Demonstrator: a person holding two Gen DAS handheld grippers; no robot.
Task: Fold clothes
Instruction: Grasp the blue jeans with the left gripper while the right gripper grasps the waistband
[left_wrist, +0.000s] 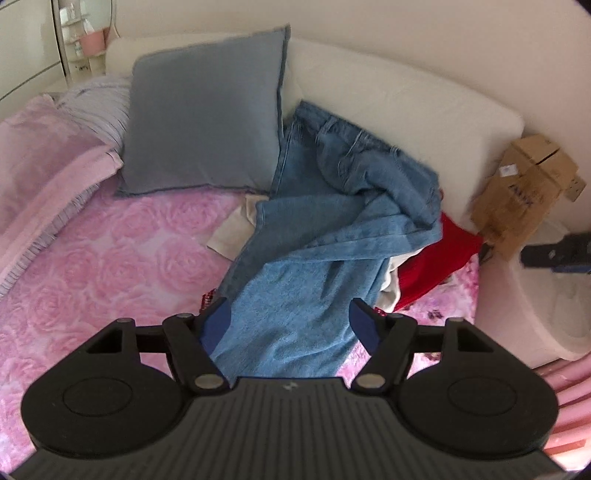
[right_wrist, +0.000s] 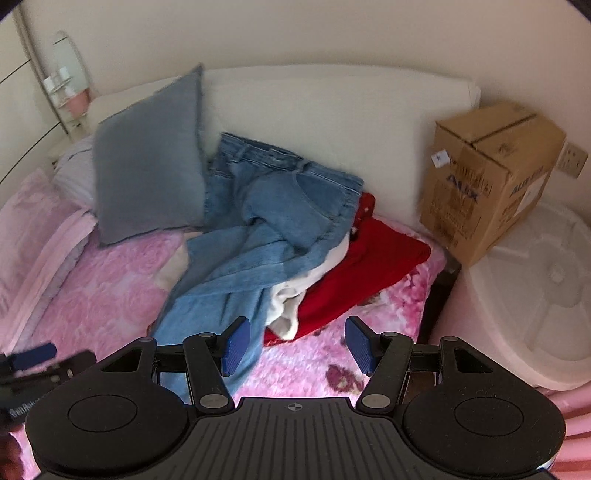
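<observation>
Crumpled blue jeans (left_wrist: 325, 221) (right_wrist: 258, 229) lie on the pink rose bedspread (left_wrist: 110, 258) (right_wrist: 110, 288), their waist against the white headboard. Under them lie a white garment (right_wrist: 291, 295) (left_wrist: 231, 230) and a red garment (right_wrist: 362, 266) (left_wrist: 436, 258). My left gripper (left_wrist: 290, 319) is open, its blue pads straddling the near end of a jeans leg from above. My right gripper (right_wrist: 297, 345) is open over the bedspread, just short of the white and red garments; its left pad overlaps the jeans leg edge. The left gripper also shows at the lower left edge (right_wrist: 33, 360) of the right wrist view.
A grey-blue pillow (left_wrist: 207, 122) (right_wrist: 147, 162) leans on the white headboard (left_wrist: 406, 110) (right_wrist: 332, 122). A cardboard box (left_wrist: 524, 188) (right_wrist: 491, 177) stands right of the bed beside a white round stool (right_wrist: 535, 302). A folded pink blanket (left_wrist: 40, 162) lies far left.
</observation>
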